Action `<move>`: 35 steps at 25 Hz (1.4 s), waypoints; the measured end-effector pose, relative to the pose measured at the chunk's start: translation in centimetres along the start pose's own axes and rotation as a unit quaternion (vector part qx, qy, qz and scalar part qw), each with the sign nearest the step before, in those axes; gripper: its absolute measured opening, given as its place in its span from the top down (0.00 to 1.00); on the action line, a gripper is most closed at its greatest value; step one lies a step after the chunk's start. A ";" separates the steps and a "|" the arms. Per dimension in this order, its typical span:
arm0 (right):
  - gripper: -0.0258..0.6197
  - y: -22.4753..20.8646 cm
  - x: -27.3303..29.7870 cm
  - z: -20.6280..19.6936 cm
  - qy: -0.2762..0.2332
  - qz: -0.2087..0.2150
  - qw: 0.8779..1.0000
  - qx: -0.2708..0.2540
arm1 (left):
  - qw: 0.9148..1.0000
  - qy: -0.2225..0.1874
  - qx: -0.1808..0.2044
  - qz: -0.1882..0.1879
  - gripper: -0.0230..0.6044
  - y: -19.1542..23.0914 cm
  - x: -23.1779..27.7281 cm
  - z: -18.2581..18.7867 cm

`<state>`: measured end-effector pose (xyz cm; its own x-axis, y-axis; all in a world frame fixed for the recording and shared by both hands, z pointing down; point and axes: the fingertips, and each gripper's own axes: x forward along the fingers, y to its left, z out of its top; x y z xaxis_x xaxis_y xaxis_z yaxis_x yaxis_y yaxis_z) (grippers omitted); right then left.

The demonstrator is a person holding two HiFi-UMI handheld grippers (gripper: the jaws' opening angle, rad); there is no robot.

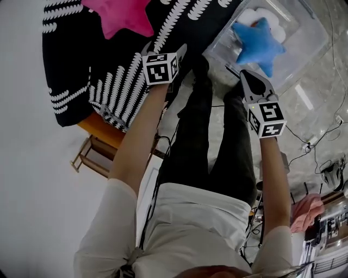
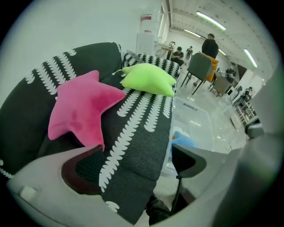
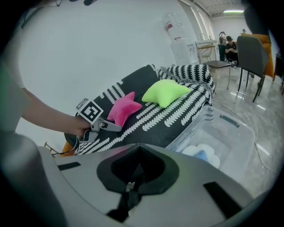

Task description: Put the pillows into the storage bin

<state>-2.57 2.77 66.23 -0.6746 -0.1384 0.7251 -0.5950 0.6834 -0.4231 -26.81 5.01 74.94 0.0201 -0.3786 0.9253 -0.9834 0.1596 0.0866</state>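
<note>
At the far left, the pink star pillow [image 1: 122, 16] lies on the black cover with white pattern [image 1: 103, 70]. The green pillow [image 2: 148, 80] lies further along the same cover. The left gripper [image 2: 133, 154] hovers near the pink pillow. Its jaws are spread, and nothing is between them except the cover below. To the right, the clear storage bin [image 1: 312, 40] stands on the floor just beside the sofa. A blue star pillow [image 1: 260, 46] and a white cloud-shaped pillow [image 1: 258, 16] are already inside it. The right gripper [image 3: 138, 148] is near the bin, with its jaws pressed together and holding nothing. The pillows look light, soft and plush. I think it is best to pinch one arm of the star, deep enough that the fabric does not slip out.
</note>
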 end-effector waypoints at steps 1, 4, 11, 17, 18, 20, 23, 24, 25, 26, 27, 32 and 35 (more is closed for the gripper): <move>0.96 0.5 0.7 0.5 0.001 0.002 1.000 -0.001 | 1.000 0.002 -0.005 0.005 0.23 1.2 0.2 0.2; 0.96 1.8 2.7 1.6 0.005 0.007 1.000 -0.005 | 0.999 0.009 -0.038 0.017 0.23 4.8 1.1 0.4; 0.96 3.1 5.6 2.2 0.018 0.009 1.000 -0.004 | 0.979 0.011 -0.200 0.044 0.23 12.7 4.4 0.8; 0.96 3.9 7.2 0.7 0.032 -0.001 0.999 0.007 | 0.976 0.018 -0.207 0.063 0.21 16.3 6.6 1.2; 0.96 3.9 7.6 0.5 0.034 -0.003 0.999 0.011 | 0.975 0.017 -0.214 0.062 0.21 16.5 7.1 1.4; 0.96 3.8 8.5 0.5 0.035 -0.005 0.999 0.019 | 0.970 0.015 -0.236 0.061 0.20 17.0 8.1 1.7; 0.96 4.3 9.6 1.0 0.036 -0.005 0.999 0.031 | 0.968 0.009 -0.234 0.086 0.17 18.1 9.2 2.3; 0.96 4.6 9.8 1.2 0.036 -0.003 0.999 0.033 | 0.969 0.007 -0.228 0.098 0.17 18.6 9.3 2.6; 0.96 5.0 9.9 1.3 0.035 -0.001 0.999 0.035 | 0.969 0.005 -0.224 0.107 0.16 19.1 9.4 2.8; 0.96 5.3 10.0 1.4 0.034 0.002 0.999 0.035 | 0.968 0.007 -0.223 0.113 0.16 19.5 9.6 2.9; 0.96 5.5 10.1 1.3 0.034 0.004 0.999 0.035 | 0.967 0.011 -0.225 0.115 0.15 19.7 9.9 3.0; 0.96 5.0 10.9 0.5 0.041 0.003 0.999 0.033 | 0.965 0.028 -0.235 0.113 0.15 19.8 11.3 2.1; 0.96 4.5 10.9 0.5 0.043 -0.003 0.998 0.037 | 0.965 0.024 -0.229 0.122 0.16 20.0 11.3 2.2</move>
<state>-12.78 3.98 71.98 -0.6337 -0.0781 0.7696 -0.6309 0.6279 -0.4557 -46.60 1.90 86.29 -0.1834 -0.2371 0.9540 -0.7772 0.6292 0.0070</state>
